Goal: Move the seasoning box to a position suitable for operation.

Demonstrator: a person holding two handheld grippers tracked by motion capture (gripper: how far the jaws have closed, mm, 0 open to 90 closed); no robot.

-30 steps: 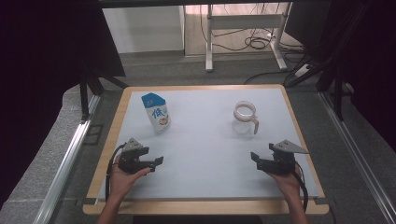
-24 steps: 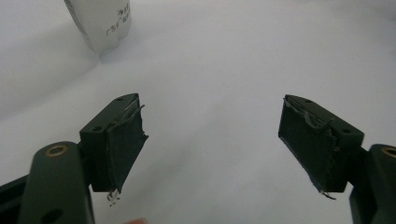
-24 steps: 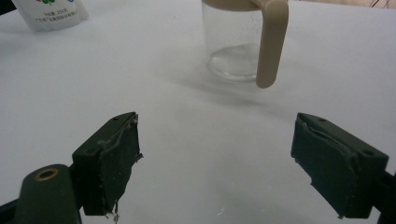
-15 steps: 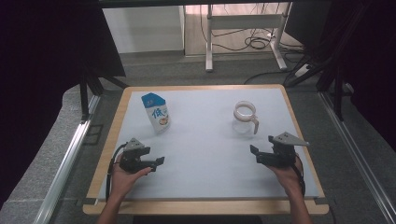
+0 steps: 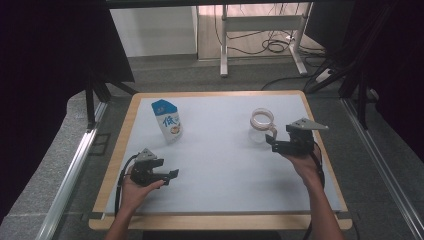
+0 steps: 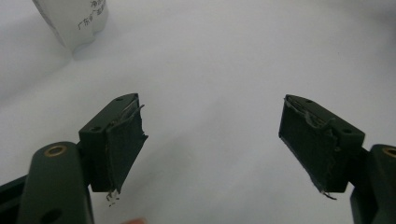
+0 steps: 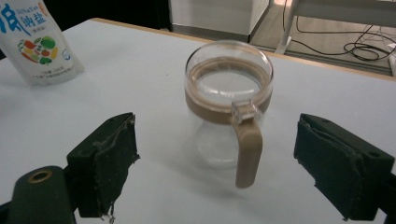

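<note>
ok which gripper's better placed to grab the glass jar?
Right. The right gripper is open, its jaws flanking the glass jar, handle facing it. The left gripper sits low, far across the table.

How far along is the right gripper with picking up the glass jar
Early stage. Done: the right gripper is open and lined up on the glass jar, its handle facing it between the jaws. In hand: nothing gripped yet. Left: close on the jar and lift it. The left gripper is open over bare table near the salt bag.

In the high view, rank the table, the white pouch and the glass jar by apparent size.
1. Table, by far.
2. White pouch.
3. Glass jar, slightly smaller than the pouch; they sit at similar depth, so nearness hardly skews this.
</note>
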